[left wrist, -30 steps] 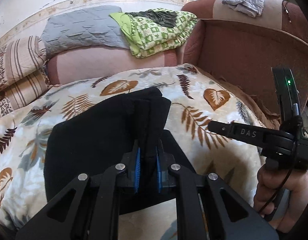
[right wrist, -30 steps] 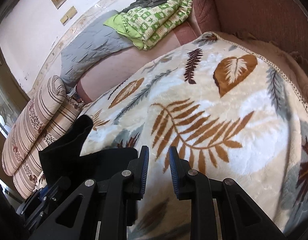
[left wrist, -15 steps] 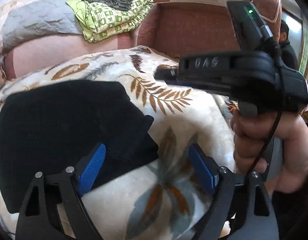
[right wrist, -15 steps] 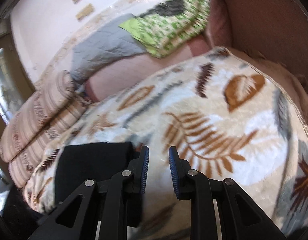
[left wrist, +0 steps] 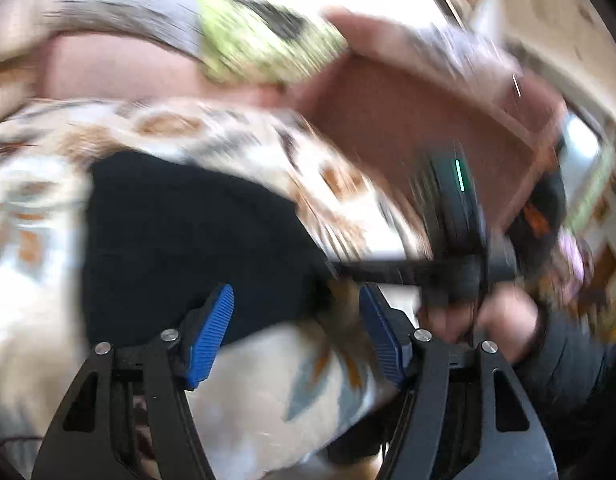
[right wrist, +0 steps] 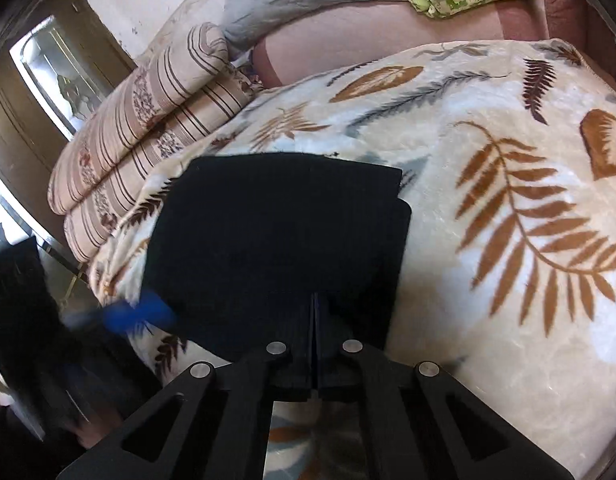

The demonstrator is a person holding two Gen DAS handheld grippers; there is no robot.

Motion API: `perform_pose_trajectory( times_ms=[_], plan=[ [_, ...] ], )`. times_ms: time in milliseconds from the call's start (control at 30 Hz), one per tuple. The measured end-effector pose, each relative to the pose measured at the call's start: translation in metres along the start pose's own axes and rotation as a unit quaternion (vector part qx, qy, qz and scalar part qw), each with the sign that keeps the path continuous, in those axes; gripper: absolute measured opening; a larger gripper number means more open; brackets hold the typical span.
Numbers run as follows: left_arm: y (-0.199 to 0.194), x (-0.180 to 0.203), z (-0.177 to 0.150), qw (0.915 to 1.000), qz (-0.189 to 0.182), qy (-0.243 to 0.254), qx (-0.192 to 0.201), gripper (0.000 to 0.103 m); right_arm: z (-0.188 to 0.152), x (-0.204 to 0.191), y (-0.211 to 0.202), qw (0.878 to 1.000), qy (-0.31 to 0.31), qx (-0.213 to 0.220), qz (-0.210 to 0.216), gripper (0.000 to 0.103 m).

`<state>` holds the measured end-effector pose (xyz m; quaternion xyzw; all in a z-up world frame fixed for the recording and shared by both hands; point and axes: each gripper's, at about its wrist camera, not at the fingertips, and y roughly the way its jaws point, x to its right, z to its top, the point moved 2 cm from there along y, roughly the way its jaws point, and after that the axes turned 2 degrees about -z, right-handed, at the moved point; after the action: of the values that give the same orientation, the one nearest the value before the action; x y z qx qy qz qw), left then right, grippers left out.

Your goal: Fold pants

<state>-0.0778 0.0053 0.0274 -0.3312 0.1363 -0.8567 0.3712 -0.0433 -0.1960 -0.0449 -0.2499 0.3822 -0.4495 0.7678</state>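
On the leaf-print blanket (right wrist: 507, 320), keep the right gripper (right wrist: 315, 320) clenched, nothing visibly held, the left gripper (left wrist: 298, 328) released after closing slightly, and press the folded pants (right wrist: 276, 240) flat.

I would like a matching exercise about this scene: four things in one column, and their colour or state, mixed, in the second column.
Things:
1. pants
2. blanket
3. left gripper
4. right gripper

States:
A. jaws shut
B. cream with brown leaves
C. black, folded into a flat rectangle
D. jaws apart, holding nothing

Pairs: 1-C, 2-B, 3-D, 4-A
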Motion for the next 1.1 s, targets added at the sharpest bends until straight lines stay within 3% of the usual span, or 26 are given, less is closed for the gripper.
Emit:
perform_pose_trajectory(
  times_ms=[67,167,233,267,533,700,767,833,1000,1100],
  plan=[
    [-0.019,-0.026,0.007,0.9972,0.019,-0.064,0.034,0.065,-0.002,-0.002,0.001,1.0,-0.008,0.001,-0.011,0.0],
    [-0.013,-0.063,-0.005,0.9877,0.026,-0.154,0.014,0.051,0.0,0.002,0.001,1.0,0.0,0.002,-0.006,0.0],
    [0.004,-0.077,-0.017,0.9831,0.06,-0.172,-0.017,0.026,-0.001,-0.001,0.001,1.0,-0.004,0.003,-0.009,0.0],
    [0.01,-0.082,-0.021,0.9817,0.08,-0.171,-0.023,0.022,-0.002,-0.002,0.001,1.0,-0.007,0.004,-0.011,0.0],
    [0.002,-0.077,-0.006,0.9812,0.098,-0.164,-0.026,0.022,-0.004,-0.004,-0.002,1.0,-0.008,0.01,-0.017,0.0],
    [0.01,-0.069,0.049,0.9878,0.136,-0.074,-0.01,0.025,-0.005,-0.006,-0.001,1.0,-0.011,0.012,-0.022,0.0],
    [0.032,-0.085,0.06,0.9832,0.168,-0.067,-0.029,0.025,-0.005,-0.007,0.0,1.0,-0.012,0.012,-0.022,0.0],
    [0.058,-0.111,0.049,0.9762,0.172,-0.103,-0.082,0.029,-0.005,-0.007,0.0,1.0,-0.012,0.011,-0.023,0.0],
    [0.058,-0.115,0.045,0.9774,0.176,-0.091,-0.075,0.03,-0.005,-0.007,0.001,1.0,-0.01,0.011,-0.021,0.0],
    [0.04,-0.108,0.059,0.9827,0.155,-0.095,-0.033,0.03,-0.006,-0.007,0.001,1.0,-0.008,0.011,-0.021,0.0]
  ],
)
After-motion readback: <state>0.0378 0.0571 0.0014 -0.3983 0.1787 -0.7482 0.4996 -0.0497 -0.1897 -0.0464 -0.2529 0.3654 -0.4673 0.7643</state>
